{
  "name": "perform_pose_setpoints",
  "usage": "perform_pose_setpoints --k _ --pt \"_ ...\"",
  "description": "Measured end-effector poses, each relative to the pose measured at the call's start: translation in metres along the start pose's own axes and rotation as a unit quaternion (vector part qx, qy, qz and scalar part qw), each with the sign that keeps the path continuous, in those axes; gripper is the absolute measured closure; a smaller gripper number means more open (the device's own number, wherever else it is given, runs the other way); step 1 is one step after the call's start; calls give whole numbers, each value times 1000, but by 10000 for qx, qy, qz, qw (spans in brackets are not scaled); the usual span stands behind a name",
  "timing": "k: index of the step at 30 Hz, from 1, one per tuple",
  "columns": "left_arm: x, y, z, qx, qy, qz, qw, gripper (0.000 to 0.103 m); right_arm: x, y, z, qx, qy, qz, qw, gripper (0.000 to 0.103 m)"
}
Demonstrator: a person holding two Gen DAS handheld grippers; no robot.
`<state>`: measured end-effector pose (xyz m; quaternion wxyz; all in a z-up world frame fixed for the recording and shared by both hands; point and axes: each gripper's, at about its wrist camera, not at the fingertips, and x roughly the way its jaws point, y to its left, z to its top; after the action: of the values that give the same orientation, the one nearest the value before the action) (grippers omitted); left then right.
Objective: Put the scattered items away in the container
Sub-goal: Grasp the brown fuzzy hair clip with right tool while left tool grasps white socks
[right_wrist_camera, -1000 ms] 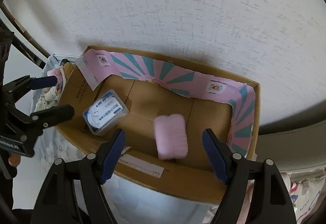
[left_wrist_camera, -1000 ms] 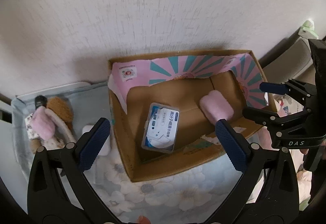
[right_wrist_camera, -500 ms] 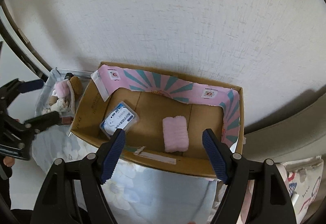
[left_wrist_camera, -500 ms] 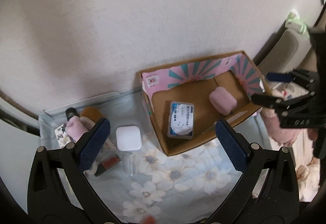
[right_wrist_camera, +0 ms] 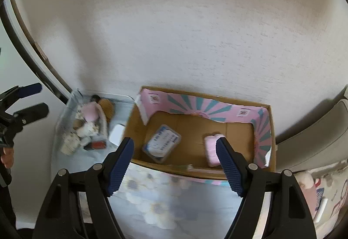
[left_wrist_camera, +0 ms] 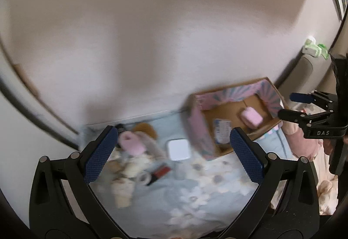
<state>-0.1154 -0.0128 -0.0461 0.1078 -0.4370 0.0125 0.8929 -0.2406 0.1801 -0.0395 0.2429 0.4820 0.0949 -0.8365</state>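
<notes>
In the right wrist view, the left hand-held gripper (right_wrist_camera: 24,100) shows at 9 o'clock, its fingers spread apart and grasping nothing. The scattered items lie on a pale blue floral bedsheet (right_wrist_camera: 152,202) against a white wall (right_wrist_camera: 184,32). Furthest toward 9 o'clock is a heap of plush toys (right_wrist_camera: 87,123) with a pink one on top and a brown one just behind it. A small red item (right_wrist_camera: 96,144) lies at the heap's 5 o'clock edge, and a white square box (right_wrist_camera: 116,133) sits between the heap and the cardboard box (right_wrist_camera: 134,130), touching or nearly touching the box's side.

The cardboard box stands against the wall, lined with a pink and teal sunburst print. Inside it, a clear packet with a blue and white label (right_wrist_camera: 162,143) lies toward 9 o'clock, and a pink fluffy roll (right_wrist_camera: 211,147) lies toward 3 o'clock, the two well apart.

The right hand-held gripper (right_wrist_camera: 175,165) hangs above the box's near wall, released and empty.

The left wrist view is motion-blurred.
</notes>
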Motion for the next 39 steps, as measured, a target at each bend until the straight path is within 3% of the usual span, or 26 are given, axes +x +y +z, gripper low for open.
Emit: perform_pose_setpoints --k 4,6,8,12,14,18,23,28,31,34,39 --pt "-20 37 -7 -276 -197 254 9991 0 -8 20 3 79 -203 95 9997 29" --pt "-23 52 -14 -371 -89 324 9987 0 -11 28 4 91 -311 183 9993 29" --pt "-23 69 -28 -558 -46 261 9981 0 -11 38 6 91 -364 269 9989 29" --pt "-22 84 -60 -696 -193 611 9955 0 -6 73 9 -328 -474 599 9965 29" --pt "-18 93 -81 -891 -213 613 9939 0 4 89 11 -433 -453 682 9957 29" --pt "2 111 -117 -1357 24 584 9890 0 38 124 17 -710 -254 930 9928 29" --pt "39 123 -153 -1481 362 722 9857 0 94 156 24 -741 45 1057 9916 29" --pt "91 123 -178 -1349 622 836 9854 6 154 182 28 -1119 106 600 9919 29" --pt "114 125 -193 -1309 741 809 9853 10 196 187 32 -1114 399 481 9918 29" --pt "126 132 -207 -1458 738 590 9848 21 228 186 34 -1045 667 456 9912 29" --pt "135 139 -217 -1557 697 473 9842 22 263 189 27 -1124 909 352 9889 29"
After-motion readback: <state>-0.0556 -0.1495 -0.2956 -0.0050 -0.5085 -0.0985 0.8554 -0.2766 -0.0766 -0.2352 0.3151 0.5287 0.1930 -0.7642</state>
